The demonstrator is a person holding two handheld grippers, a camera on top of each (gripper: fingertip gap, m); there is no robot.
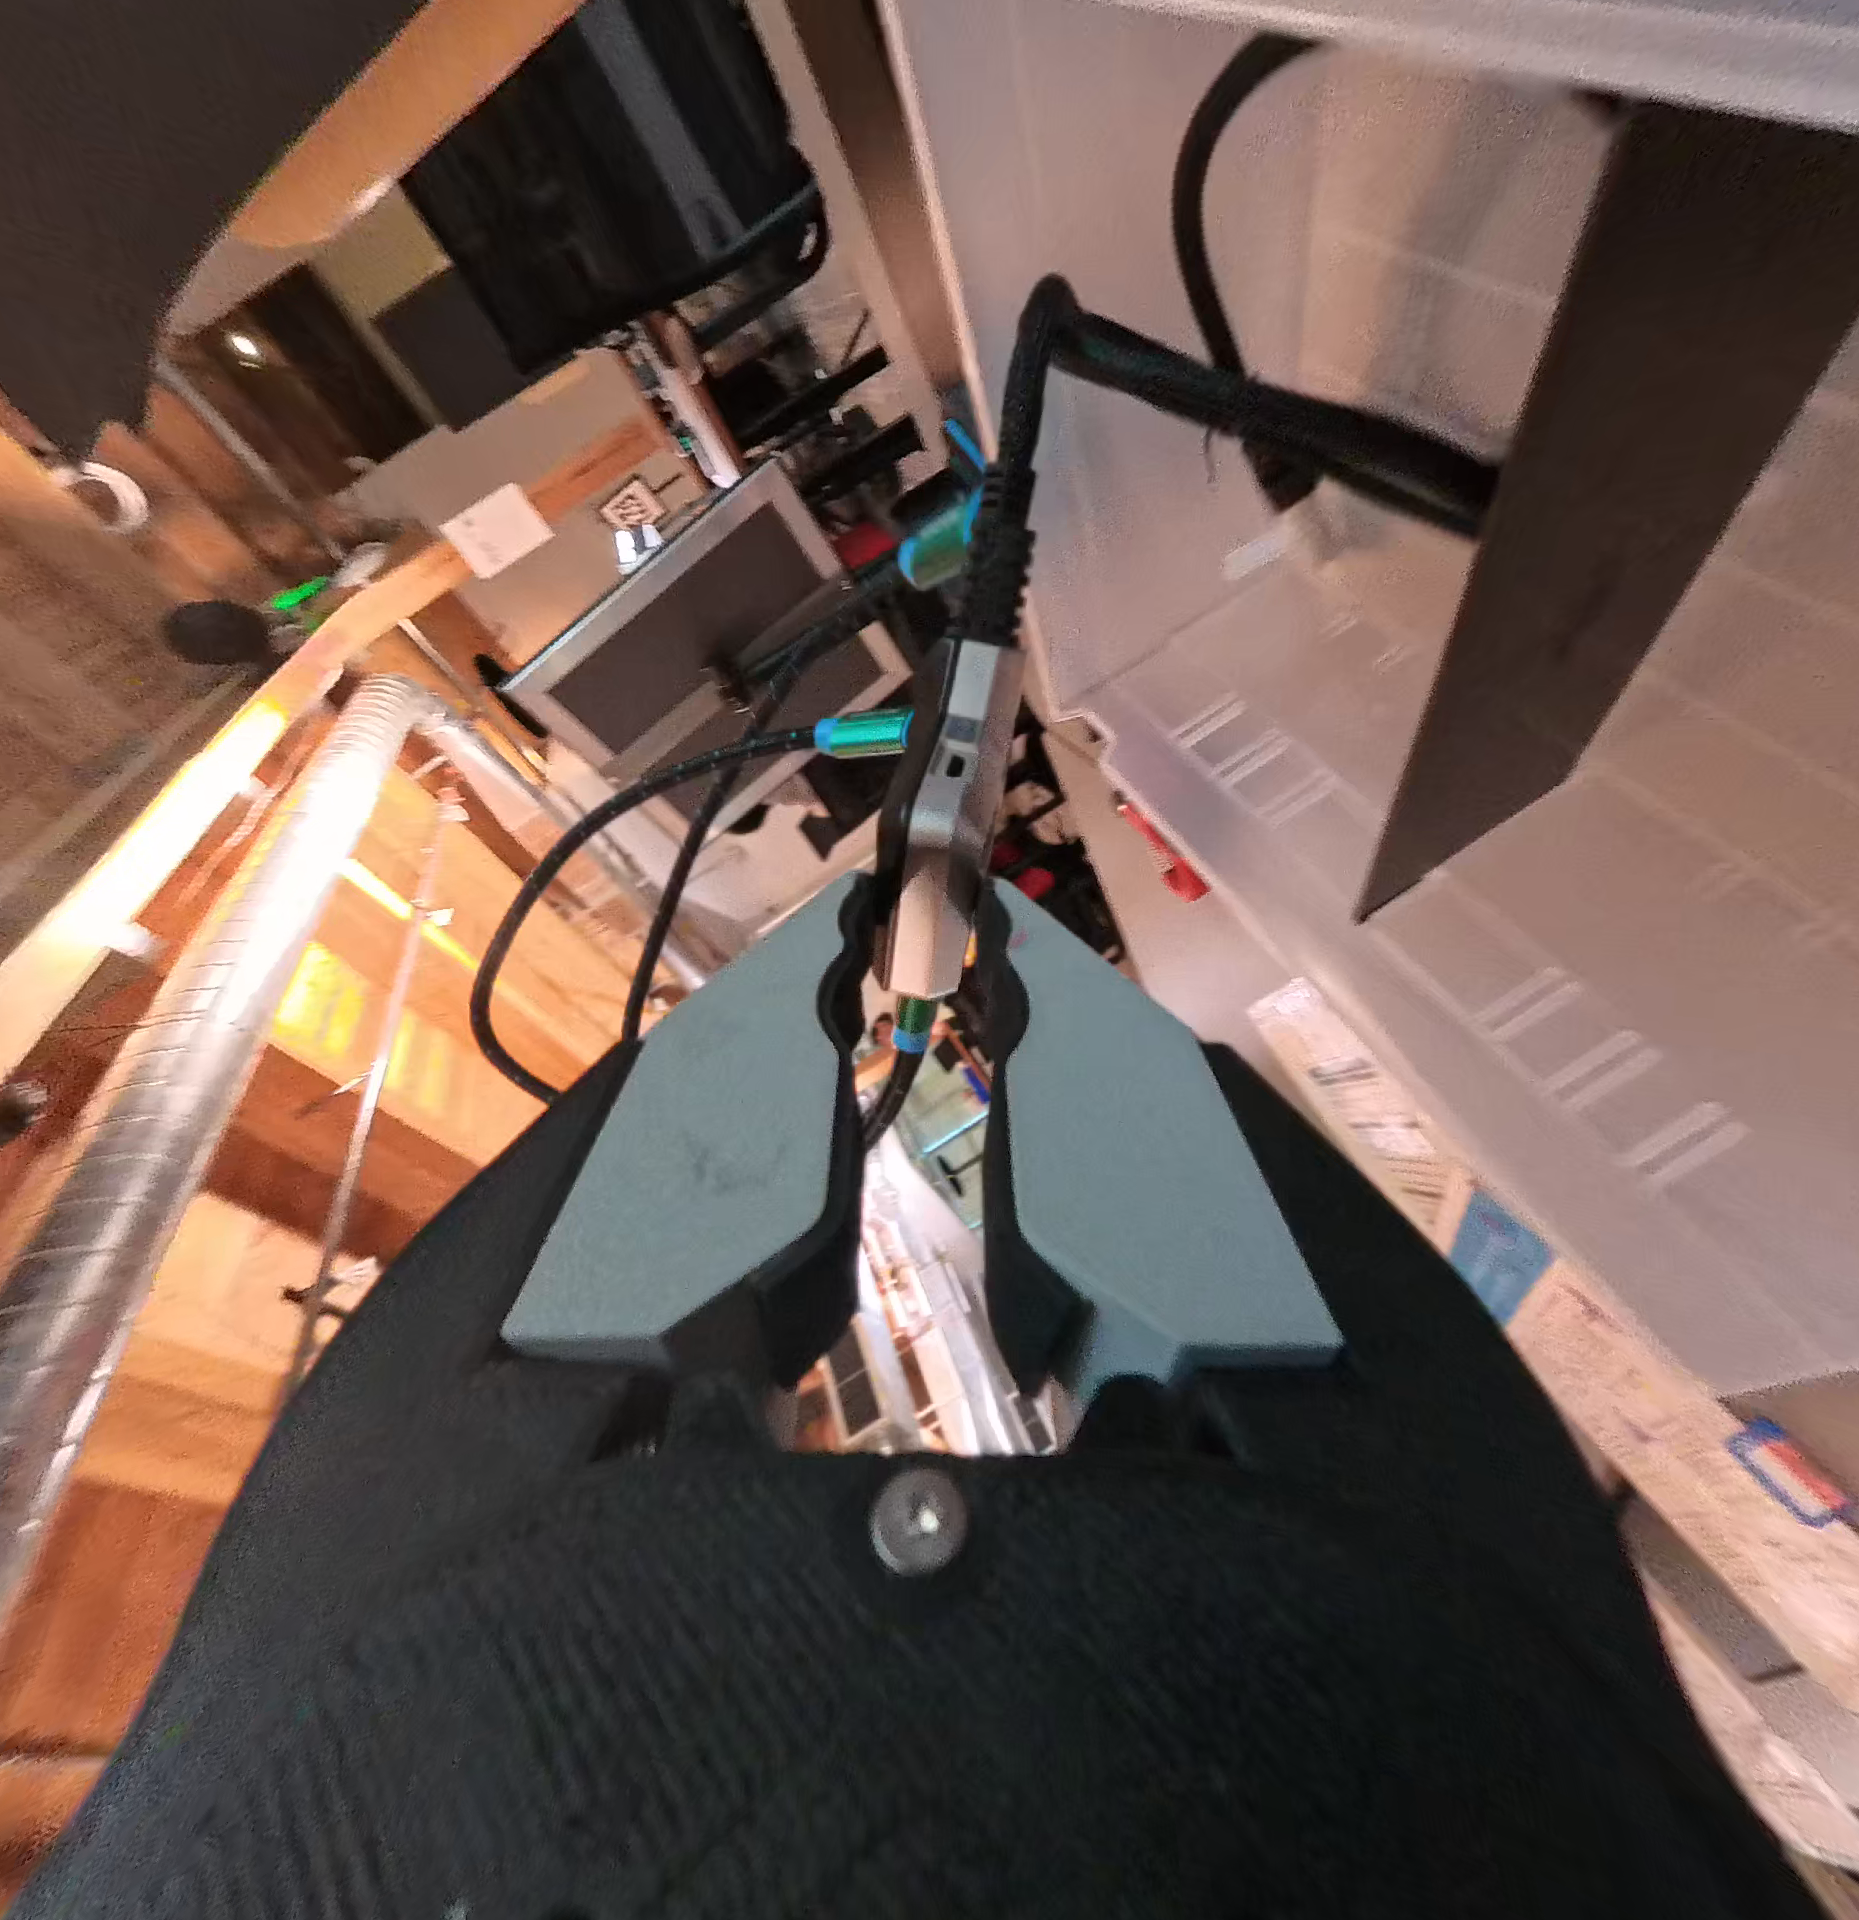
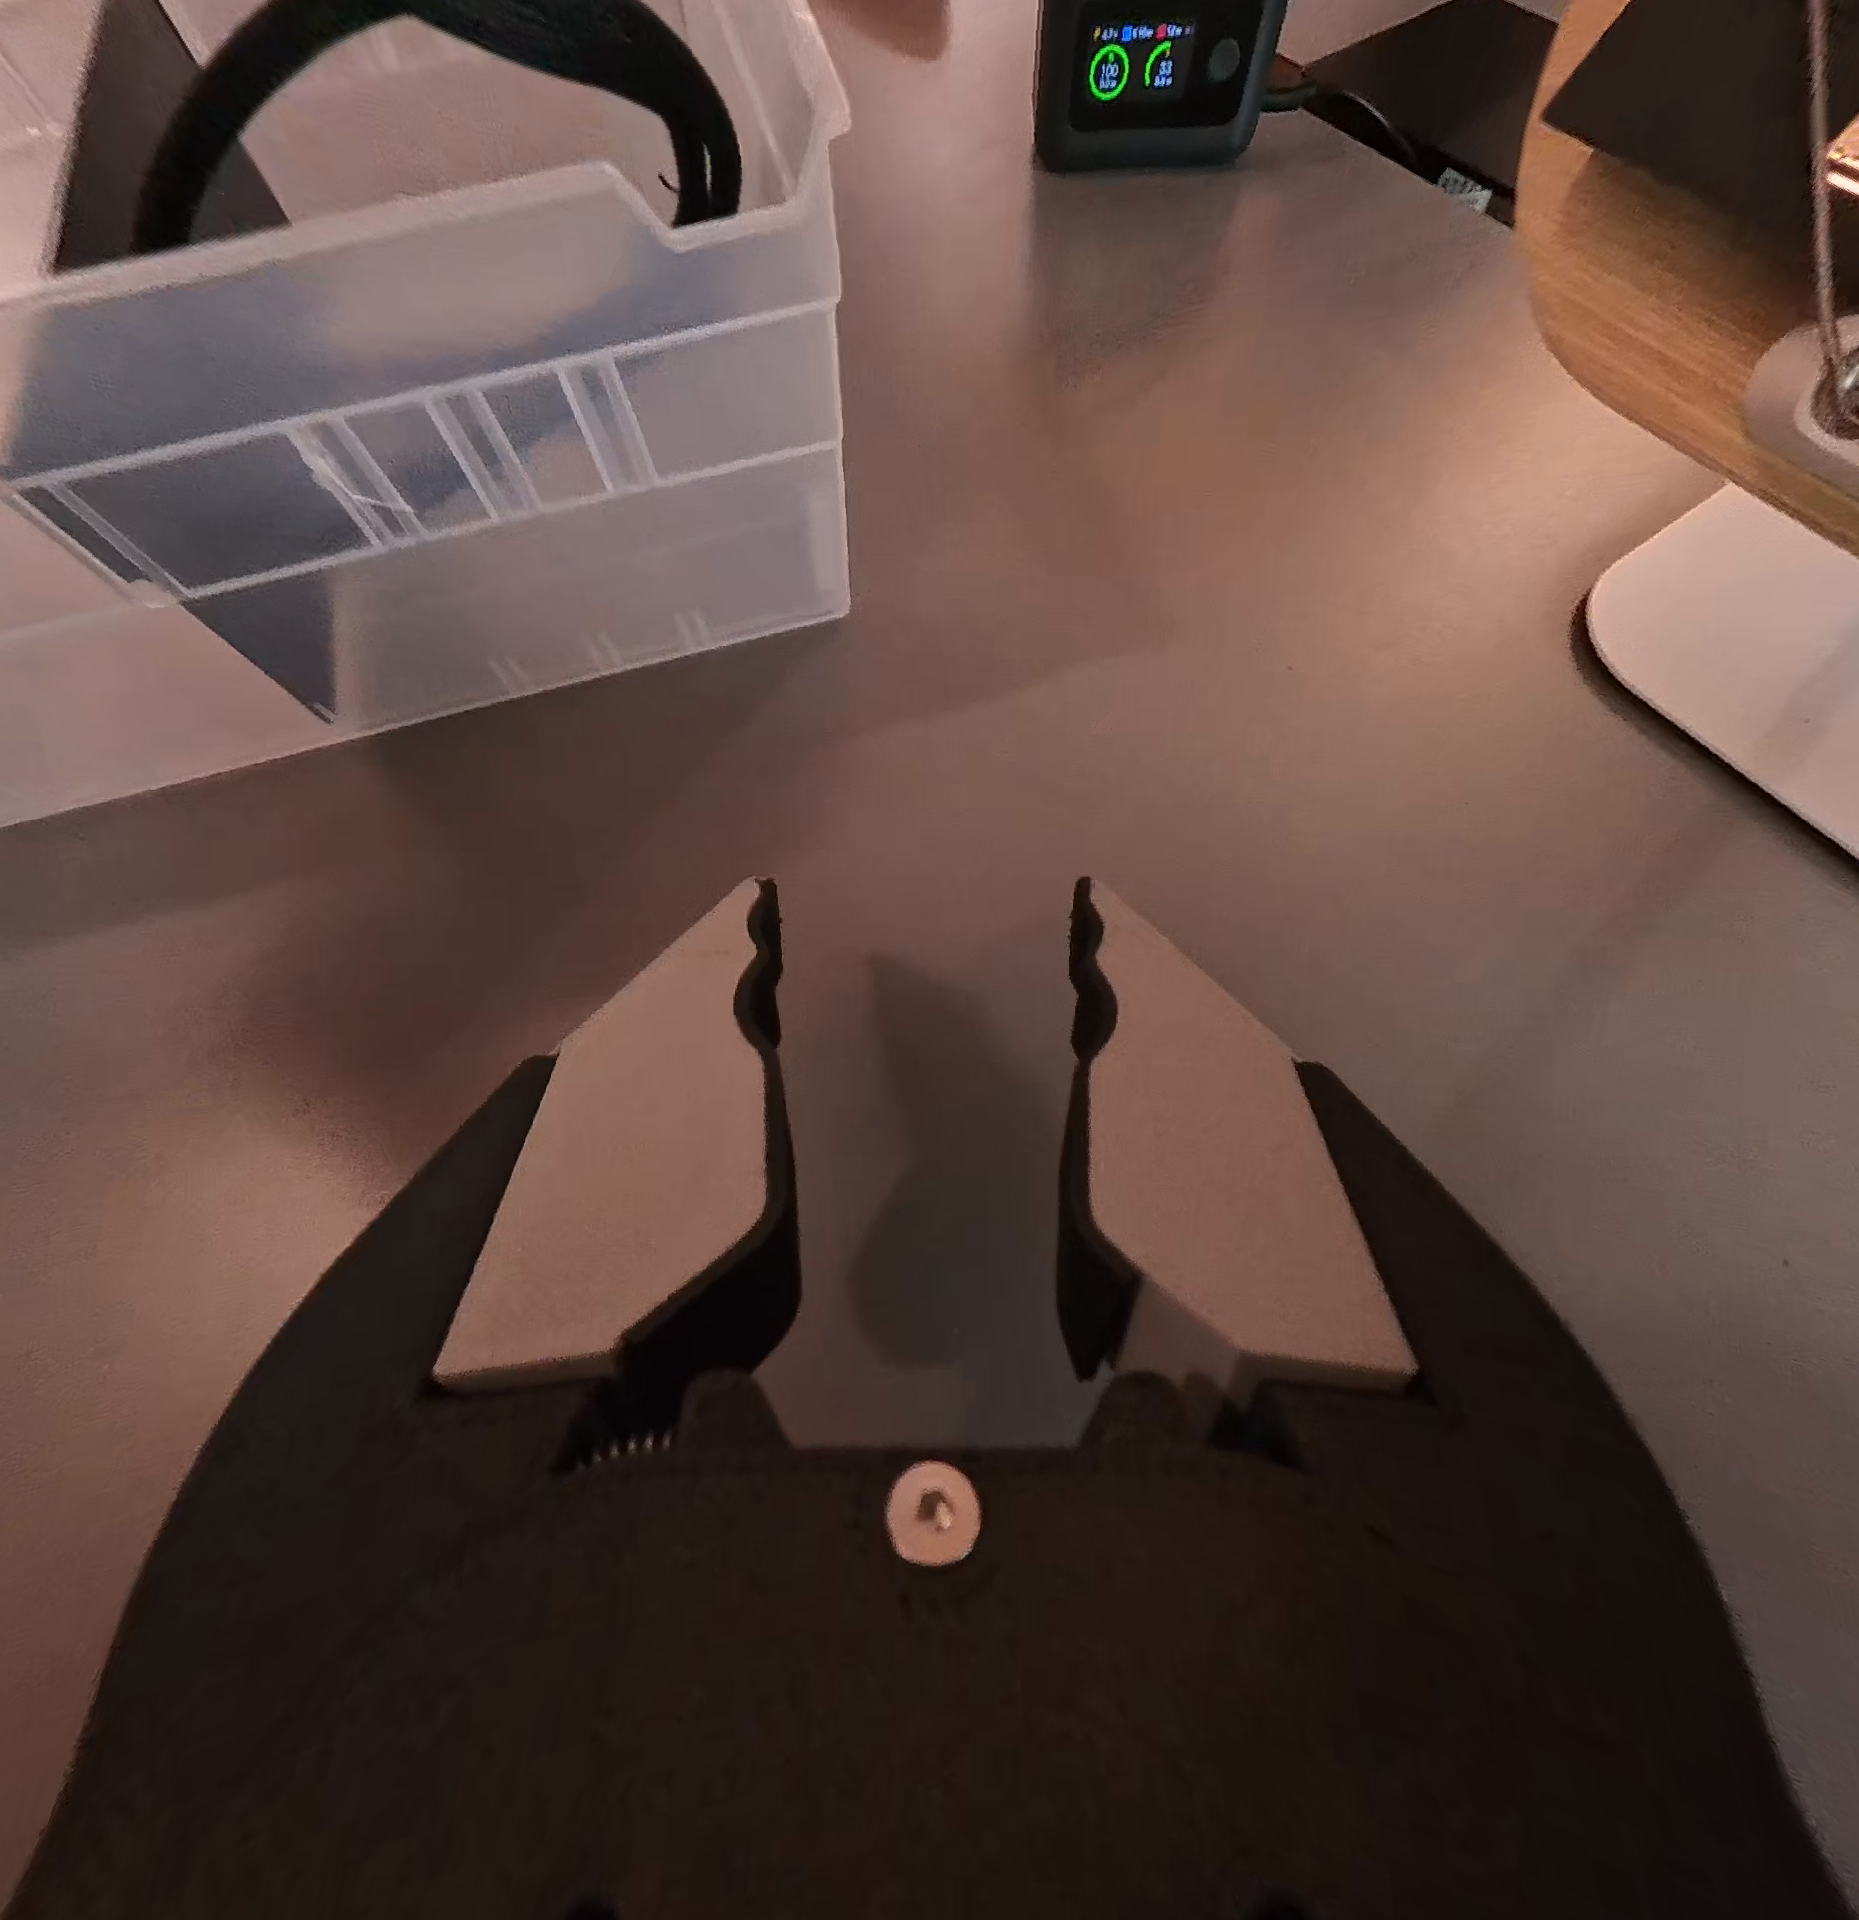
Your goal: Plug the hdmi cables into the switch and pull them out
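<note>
In the left wrist view my left gripper (image 1: pixel 923 940) is shut on the end of a silver HDMI switch (image 1: pixel 956 790) and holds it up in the air, tilted. A black braided cable with a green-and-blue plug (image 1: pixel 865 730) sits in the switch's side. Another green plug (image 1: pixel 935 551) hangs near its far end, where a thick black braided cable (image 1: pixel 1143 364) leads off into a clear bin (image 1: pixel 1527 727). A third green plug (image 1: pixel 912 1023) shows below the fingers. In the right wrist view my right gripper (image 2: pixel 923 914) is open and empty, low over the grey table (image 2: pixel 1164 727).
A clear plastic bin (image 2: pixel 489 520) with a coiled black cable (image 2: pixel 686 114) stands at the table's back left. A small dark device with a lit screen (image 2: pixel 1148 73) stands at the back. A wooden piece (image 2: pixel 1652 260) and a white base (image 2: pixel 1756 665) are at the right. The left gripper's tips are roughly 25 cm from the right gripper's.
</note>
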